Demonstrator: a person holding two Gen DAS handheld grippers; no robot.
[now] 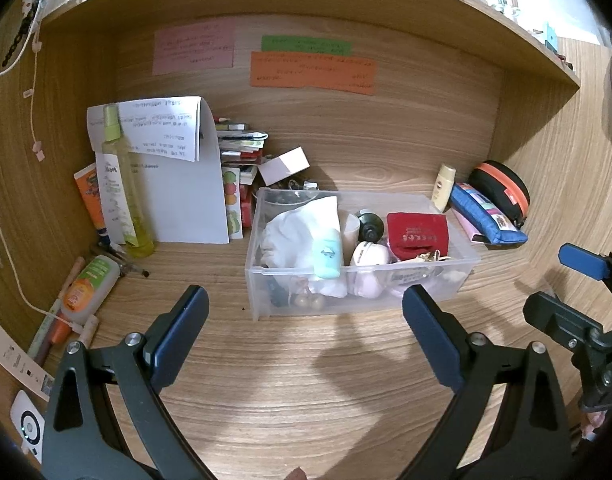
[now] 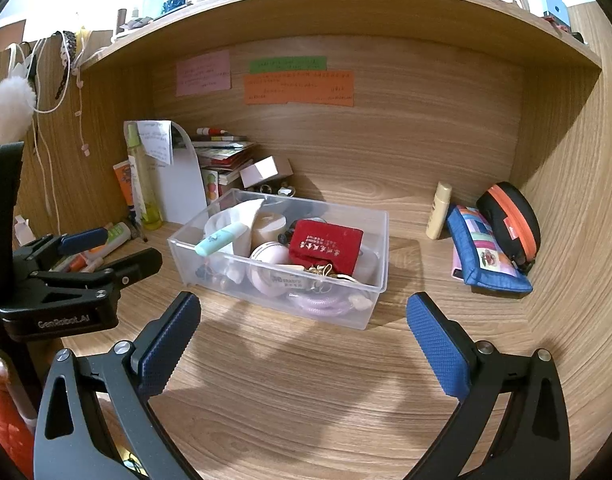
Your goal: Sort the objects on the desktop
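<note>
A clear plastic bin [image 1: 462, 258] [image 2: 380, 248] stands mid-desk, filled with a red pouch [image 1: 418, 236] [image 2: 326, 246], a mint tube [image 1: 328, 254] [image 2: 220, 240], white cloth [image 1: 302, 220] and small round items. My left gripper [image 1: 306, 316] is open just in front of the bin, nothing between its fingers. My right gripper [image 2: 304, 320] is open too, empty, in front of the bin's near right corner. In each wrist view the other gripper shows at the edge. A blue pencil case [image 1: 486, 216] [image 2: 482, 252] and a black-orange pouch [image 1: 502, 190] [image 2: 514, 220] lie at the right.
A cream tube [image 1: 444, 186] [image 2: 438, 210] stands by the back wall. On the left are a tall green spray bottle [image 1: 122, 184] [image 2: 144, 176], folded paper [image 1: 178, 184], a stack of books [image 1: 242, 144], a white box [image 1: 284, 164] and pens with a glue bottle [image 1: 88, 290]. Wooden walls enclose the desk.
</note>
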